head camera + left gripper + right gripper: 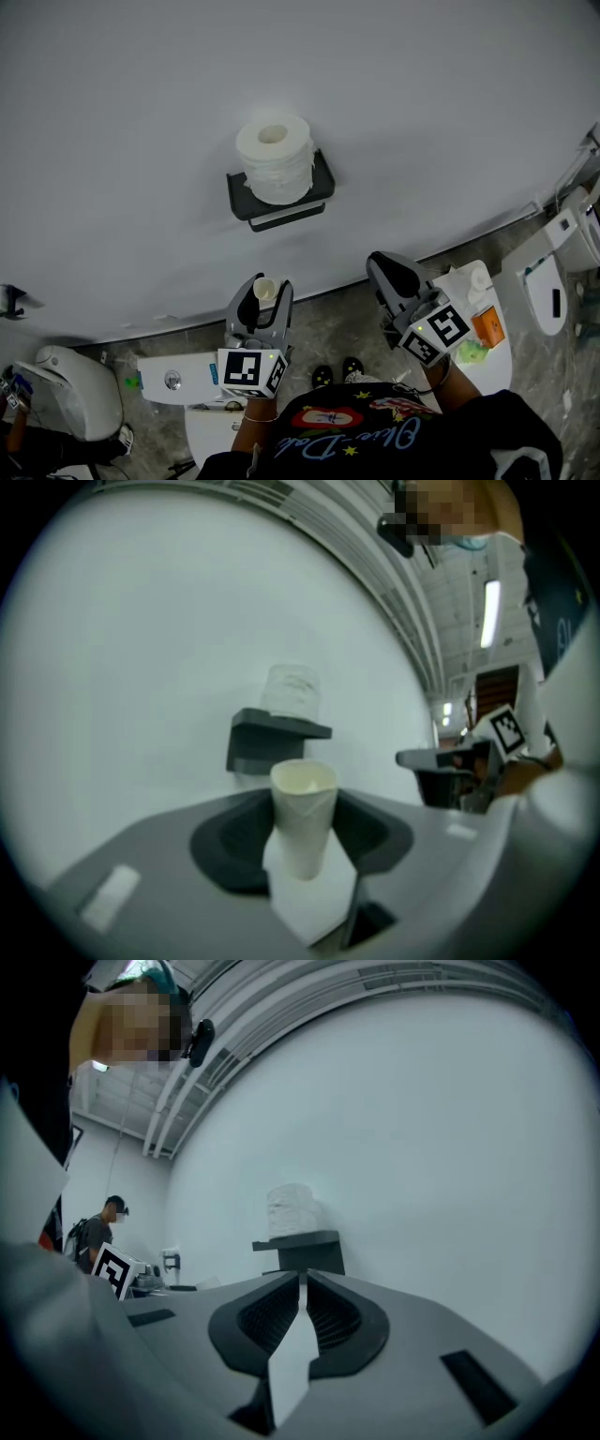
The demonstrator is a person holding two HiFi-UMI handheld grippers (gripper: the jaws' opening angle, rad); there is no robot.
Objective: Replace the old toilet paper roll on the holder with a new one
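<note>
Holding tube point(304, 808), left gripper point(269, 292); toilets point(70, 389) head-view only

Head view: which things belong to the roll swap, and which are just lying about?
Job: holder, full roll on it, cardboard tube in the left gripper.
Lying about: orange box, green object, toilet.

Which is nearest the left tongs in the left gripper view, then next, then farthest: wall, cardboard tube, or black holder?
1. Cardboard tube: gripped in the left tongs.
2. Black holder: straight ahead, past the tube.
3. Wall: behind the holder.
</note>
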